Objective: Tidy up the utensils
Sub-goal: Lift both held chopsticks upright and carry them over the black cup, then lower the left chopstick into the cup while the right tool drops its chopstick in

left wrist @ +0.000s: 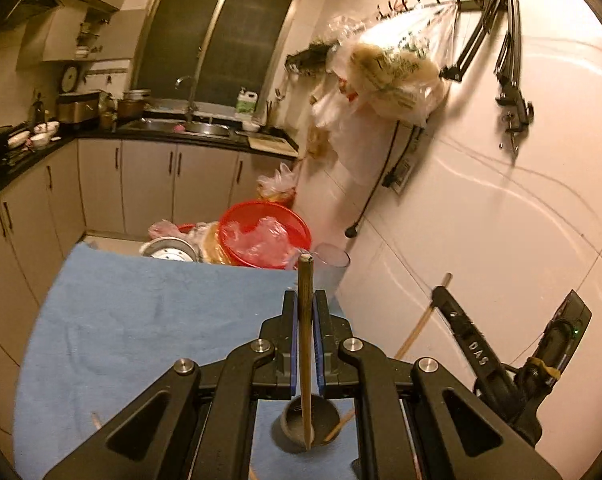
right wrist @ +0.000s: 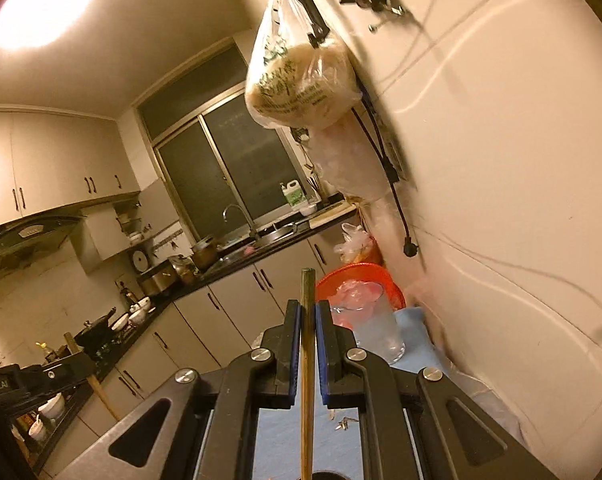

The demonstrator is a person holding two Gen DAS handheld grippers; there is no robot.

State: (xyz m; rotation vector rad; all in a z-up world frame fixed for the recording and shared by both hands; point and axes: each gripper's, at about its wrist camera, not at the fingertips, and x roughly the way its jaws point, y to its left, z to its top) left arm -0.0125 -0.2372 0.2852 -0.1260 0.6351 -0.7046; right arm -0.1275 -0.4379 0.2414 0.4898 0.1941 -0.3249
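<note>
Past the far edge of the blue cloth [left wrist: 141, 320] a red basin [left wrist: 267, 236] with crumpled pink plastic in it fills the centre of the left wrist view, a metal pot [left wrist: 169, 249] just to its left and a clear plastic cup [left wrist: 333, 266] just to its right against the white wall. A stuffed plastic bag [left wrist: 393, 76] hangs from the hook rail [left wrist: 421, 0] in the upper right. The left gripper [left wrist: 305, 300] is clenched on a chopstick [left wrist: 305, 344], a plain brown wooden stick, upright between the blue pads, its blunt square end poking above the fingertips and crossing in front of the cup. Its lower end hangs over a small dark bowl [left wrist: 309, 426] at the bottom centre, where a second stick leans on the rim at the right (only its tip shows). The right gripper [right wrist: 308, 312] likewise grasps one thin chopstick [right wrist: 307, 360] upright at the centre of its own view, with the cup [right wrist: 375, 326] just right of the fingers. In the lower right of the left view that gripper appears from the side, its stick slanting across the wall. Counted: two held chopsticks, one cup, one bowl.
</note>
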